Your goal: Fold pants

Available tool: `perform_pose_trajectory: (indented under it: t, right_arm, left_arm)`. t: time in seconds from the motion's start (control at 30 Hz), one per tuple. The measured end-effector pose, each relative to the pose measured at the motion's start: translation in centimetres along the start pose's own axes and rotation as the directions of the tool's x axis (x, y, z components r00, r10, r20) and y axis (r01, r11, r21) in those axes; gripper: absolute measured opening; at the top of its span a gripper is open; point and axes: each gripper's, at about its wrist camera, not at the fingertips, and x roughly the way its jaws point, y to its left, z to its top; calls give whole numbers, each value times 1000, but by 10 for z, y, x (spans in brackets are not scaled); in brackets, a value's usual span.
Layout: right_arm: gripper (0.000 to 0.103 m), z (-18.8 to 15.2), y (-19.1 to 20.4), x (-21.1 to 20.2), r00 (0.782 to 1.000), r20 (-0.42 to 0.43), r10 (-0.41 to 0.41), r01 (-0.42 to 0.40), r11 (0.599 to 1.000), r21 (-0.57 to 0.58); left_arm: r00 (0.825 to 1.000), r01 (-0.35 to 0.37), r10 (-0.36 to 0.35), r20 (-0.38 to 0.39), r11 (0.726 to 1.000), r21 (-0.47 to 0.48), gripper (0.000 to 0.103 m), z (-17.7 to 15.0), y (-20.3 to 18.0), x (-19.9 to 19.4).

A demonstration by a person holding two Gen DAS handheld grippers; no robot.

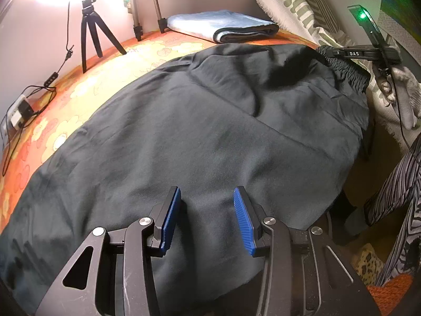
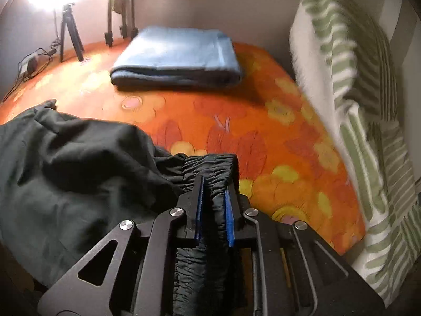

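Pants (image 1: 184, 121): dark, spread on the orange flowered bed (image 2: 263, 121).
Right gripper (image 2: 214, 200): pinching the gathered waistband (image 2: 208, 168), lifted a little.
Left gripper (image 1: 207, 218): spread apart above the cloth, holding nothing.
Blue blanket (image 2: 176, 52): folded, well apart.

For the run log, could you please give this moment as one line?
right gripper: shut on waistband | left gripper: open over pants | fold: not yet made
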Motion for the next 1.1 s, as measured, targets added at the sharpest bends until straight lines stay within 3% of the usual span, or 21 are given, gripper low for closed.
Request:
perform_pose_trajectory:
  t: [0.13, 0.2, 0.27, 0.4, 0.5, 0.57, 0.67, 0.73, 0.9, 1.07, 1.1]
  right_arm:
    - [18, 4, -8, -3, 999, -11, 31, -31, 999, 27]
    - [30, 6, -7, -13, 1000, 16, 25, -26, 999, 24]
    - [35, 9, 1, -21, 998, 52, 32, -32, 999, 5]
    - [48, 13, 32, -45, 991, 108, 78, -71, 995, -65]
    - [49, 16, 61, -62, 981, 138, 136, -118, 984, -133]
    - [49, 16, 85, -75, 971, 153, 185, -157, 971, -180]
    - [52, 19, 119, -91, 946, 154, 284, -246, 943, -223]
    - [52, 20, 142, -98, 930, 146, 339, -295, 921, -255]
    - [53, 28, 216, -124, 880, 122, 459, -386, 840, -381]
    - [55, 33, 284, -146, 825, 89, 559, -459, 752, -473]
    - [56, 34, 299, -148, 811, 74, 580, -478, 731, -487]
  left_arm:
    - [1000, -4, 4, 0, 1000, -3, 40, 0, 2, -2]
    - [1000, -7, 7, 9, 1000, -19, 40, 0, 5, -7]
    - [999, -16, 18, 37, 999, -48, 40, -1, 13, -19]
    - [994, -43, 58, 95, 988, -146, 40, -10, 39, -49]
    - [987, -64, 96, 131, 971, -231, 41, -25, 65, -73]
    - [980, -90, 138, 145, 951, -297, 48, -41, 87, -90]
    - [967, -102, 190, 167, 897, -429, 53, -71, 122, -117]
    - [957, -110, 232, 175, 846, -521, 54, -94, 148, -136]
    - [933, -151, 326, 155, 743, -652, 54, -146, 190, -163]
    - [926, -151, 366, 97, 592, -792, 54, -203, 236, -175]
    - [922, -157, 376, 88, 573, -805, 54, -210, 241, -177]
